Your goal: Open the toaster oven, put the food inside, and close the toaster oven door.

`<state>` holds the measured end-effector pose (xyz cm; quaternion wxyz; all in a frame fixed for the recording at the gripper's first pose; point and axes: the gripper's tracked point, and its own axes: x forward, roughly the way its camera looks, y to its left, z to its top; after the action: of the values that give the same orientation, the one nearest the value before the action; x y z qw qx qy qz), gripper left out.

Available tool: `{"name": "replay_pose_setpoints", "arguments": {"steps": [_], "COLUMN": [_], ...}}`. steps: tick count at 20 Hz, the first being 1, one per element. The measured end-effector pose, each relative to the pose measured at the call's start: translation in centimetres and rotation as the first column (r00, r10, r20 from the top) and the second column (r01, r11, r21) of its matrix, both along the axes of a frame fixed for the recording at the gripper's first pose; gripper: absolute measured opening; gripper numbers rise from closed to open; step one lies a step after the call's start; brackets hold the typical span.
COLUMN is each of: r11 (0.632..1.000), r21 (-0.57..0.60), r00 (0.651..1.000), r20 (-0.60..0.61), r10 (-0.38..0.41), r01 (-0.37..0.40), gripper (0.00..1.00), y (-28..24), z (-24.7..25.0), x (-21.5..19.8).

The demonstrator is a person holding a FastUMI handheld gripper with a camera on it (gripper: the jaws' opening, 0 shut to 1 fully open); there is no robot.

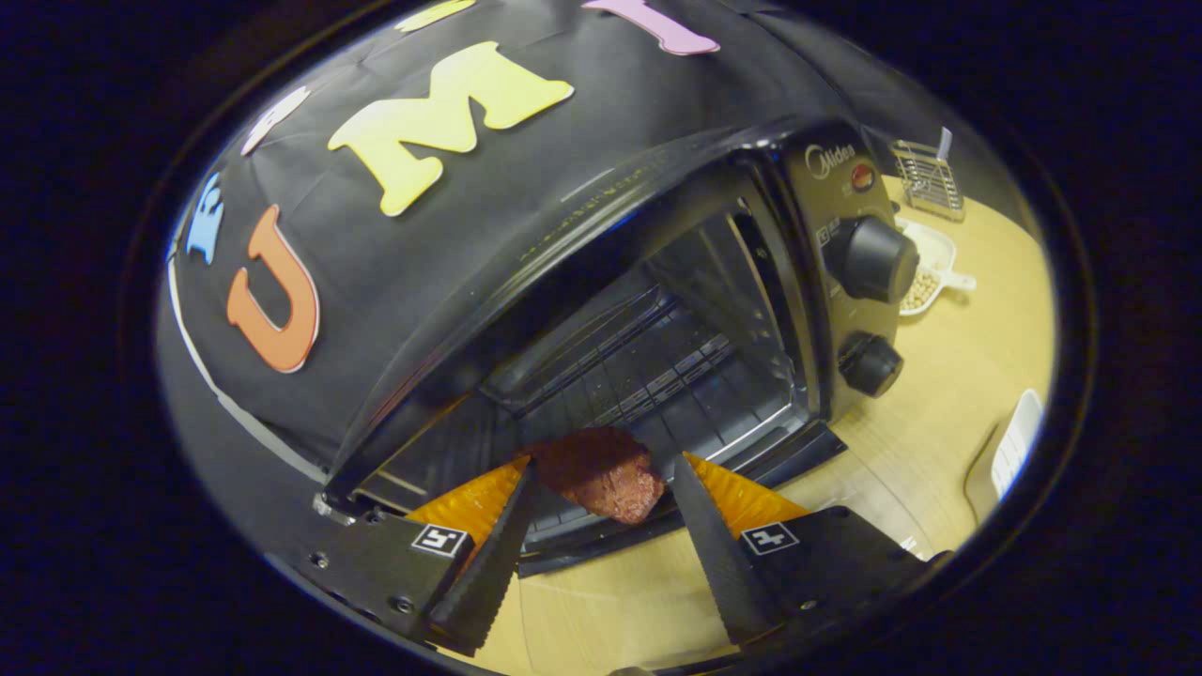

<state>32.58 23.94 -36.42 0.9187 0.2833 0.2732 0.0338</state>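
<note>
A black toaster oven (657,178) stands on the wooden table with its door (798,451) folded down and open. Its dark inside shows a wire rack (639,376). A reddish-brown slab of food (601,474) hangs between my fingers just over the open door, at the oven's mouth. My gripper (603,465) is shut on the food, one fingertip against each of its sides. Two round knobs (878,258) sit on the oven's panel to the right of the opening.
Beyond the oven's knob side, a white dish of pale beans (925,272) and a small wire basket (928,178) rest on the table (939,394). A white object (1019,441) lies nearer, to the right of my fingers.
</note>
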Motion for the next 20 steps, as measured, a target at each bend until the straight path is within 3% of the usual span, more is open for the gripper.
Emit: {"name": "replay_pose_setpoints", "arguments": {"steps": [6, 10, 20], "r11": [0.982, 0.944, 0.844], "r21": [-0.148, -0.268, -0.455], "r00": [0.993, 0.981, 0.959], "r20": [-0.013, -0.022, -0.137], "r10": [0.121, 0.193, 0.248], "r01": [-0.121, -0.192, -0.284], "gripper": [0.92, 0.92, 0.93], "y": [-0.8, -1.6, -4.6], "z": [2.6, 3.9, 2.5], "x": [-5.1, -9.4, -17.5]}}
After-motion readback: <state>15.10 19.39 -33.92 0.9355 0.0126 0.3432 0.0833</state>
